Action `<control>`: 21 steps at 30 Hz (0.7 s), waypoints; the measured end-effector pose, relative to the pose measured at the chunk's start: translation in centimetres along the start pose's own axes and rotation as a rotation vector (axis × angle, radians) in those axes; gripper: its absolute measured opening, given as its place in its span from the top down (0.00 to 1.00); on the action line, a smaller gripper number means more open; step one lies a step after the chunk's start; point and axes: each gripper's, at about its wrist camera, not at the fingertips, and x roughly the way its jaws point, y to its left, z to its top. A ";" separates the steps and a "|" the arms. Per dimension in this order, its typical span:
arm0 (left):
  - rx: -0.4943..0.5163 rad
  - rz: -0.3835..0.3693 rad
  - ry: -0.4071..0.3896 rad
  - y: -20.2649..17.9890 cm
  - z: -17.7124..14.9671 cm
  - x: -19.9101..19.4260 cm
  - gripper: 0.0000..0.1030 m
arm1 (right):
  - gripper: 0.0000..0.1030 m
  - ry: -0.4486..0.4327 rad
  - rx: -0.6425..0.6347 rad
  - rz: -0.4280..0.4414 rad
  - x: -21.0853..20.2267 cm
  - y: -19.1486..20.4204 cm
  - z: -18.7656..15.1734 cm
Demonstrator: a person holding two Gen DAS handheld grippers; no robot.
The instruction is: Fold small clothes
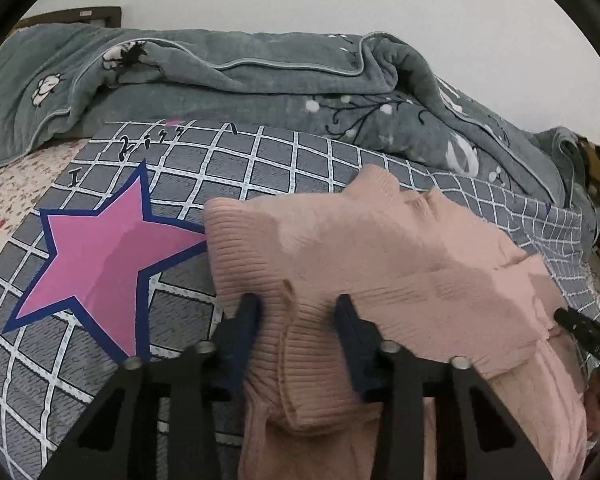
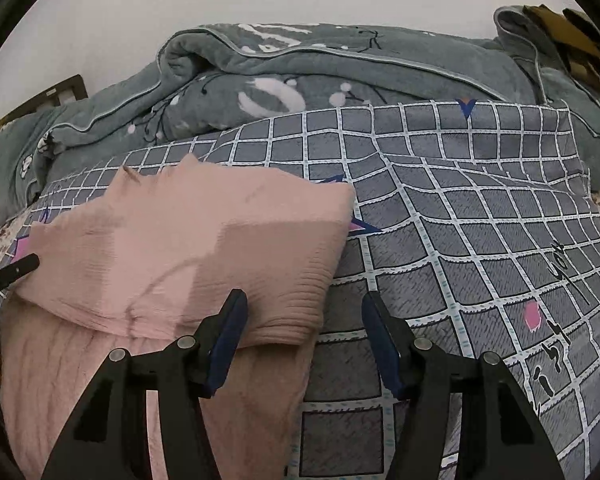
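A pink ribbed knit garment point(image 1: 380, 264) lies partly folded on a grey checked bedsheet point(image 1: 260, 160); its far part is doubled over the near part. My left gripper point(image 1: 298, 304) is open, its jaws astride a ribbed fold near the garment's left edge. My right gripper point(image 2: 302, 302) is open and empty over the garment's point(image 2: 188, 240) right near corner, one finger above the cloth, the other above the sheet point(image 2: 460, 220). The right gripper's fingertip point(image 1: 568, 318) shows at the left view's right edge, and the left's fingertip point(image 2: 24, 264) at the right view's left edge.
A rumpled grey-green quilt point(image 1: 260, 80) is heaped along the far side against the white wall. A pink star print point(image 1: 100, 252) lies left of the garment. A floral sheet point(image 1: 16, 184) and a dark headboard point(image 1: 100, 14) are at the far left. Brown cloth point(image 2: 576, 36) lies at the far right.
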 end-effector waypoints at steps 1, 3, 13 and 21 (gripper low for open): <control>-0.007 -0.011 -0.004 0.1 0.1 0.0 0.73 | 0.43 0.004 0.003 0.003 0.1 -0.1 0.0; -0.008 -0.012 -0.007 0.1 0.2 0.0 0.75 | 0.43 0.008 0.011 0.010 0.2 -0.2 0.1; 0.024 0.050 -0.078 -1.0 0.4 -1.1 0.73 | 0.43 0.019 0.065 0.046 0.2 -0.9 -0.3; -0.002 0.016 -0.072 -0.6 0.5 -1.1 0.73 | 0.43 0.018 0.066 0.041 0.1 -0.7 -0.4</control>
